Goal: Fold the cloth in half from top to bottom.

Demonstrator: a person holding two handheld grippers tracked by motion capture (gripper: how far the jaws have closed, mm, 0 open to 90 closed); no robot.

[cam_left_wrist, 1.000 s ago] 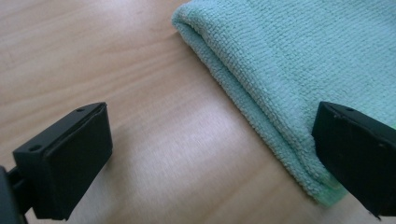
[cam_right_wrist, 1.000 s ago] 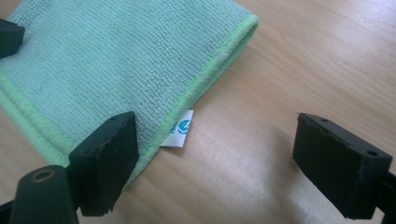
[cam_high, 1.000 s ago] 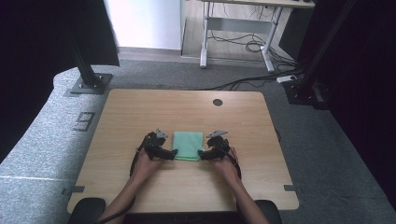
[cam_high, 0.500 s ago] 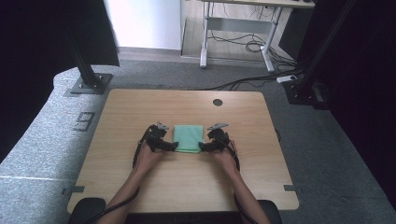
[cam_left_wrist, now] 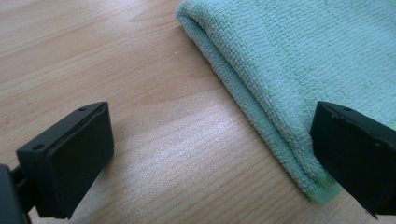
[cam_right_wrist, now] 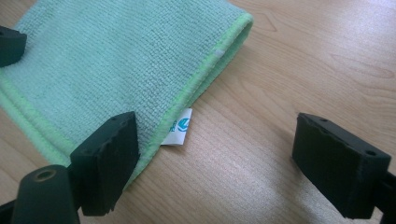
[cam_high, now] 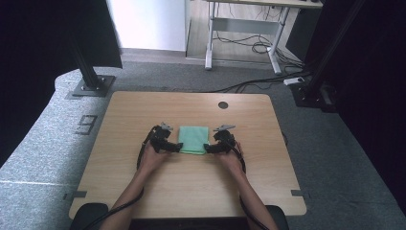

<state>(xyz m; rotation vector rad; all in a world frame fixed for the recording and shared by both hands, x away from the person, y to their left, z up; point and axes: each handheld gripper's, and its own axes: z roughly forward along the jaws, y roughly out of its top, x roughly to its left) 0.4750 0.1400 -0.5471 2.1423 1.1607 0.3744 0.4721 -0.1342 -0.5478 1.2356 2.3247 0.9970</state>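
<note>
The left tongs [cam_high: 178, 147] lay low over the wooden table [cam_high: 124, 120], just at the left edge of a folded green microfibre cloth [cam_high: 193, 139]. In the left gripper view the jaws stood wide apart with nothing clamped: one hung over bare wood, the other over the cloth's near corner, and the folded edge ran between them. The cloth lay flat around the middle of the table, a little toward the near edge, with its layers stacked. A small white care label [cam_right_wrist: 179, 129] stuck out from under its hem on the right side. The right tongs [cam_high: 208, 148] sat at the cloth's right edge, also spread wide and gripping nothing; in the right gripper view one jaw hovered over the hem beside the label, the other over bare table.
</note>
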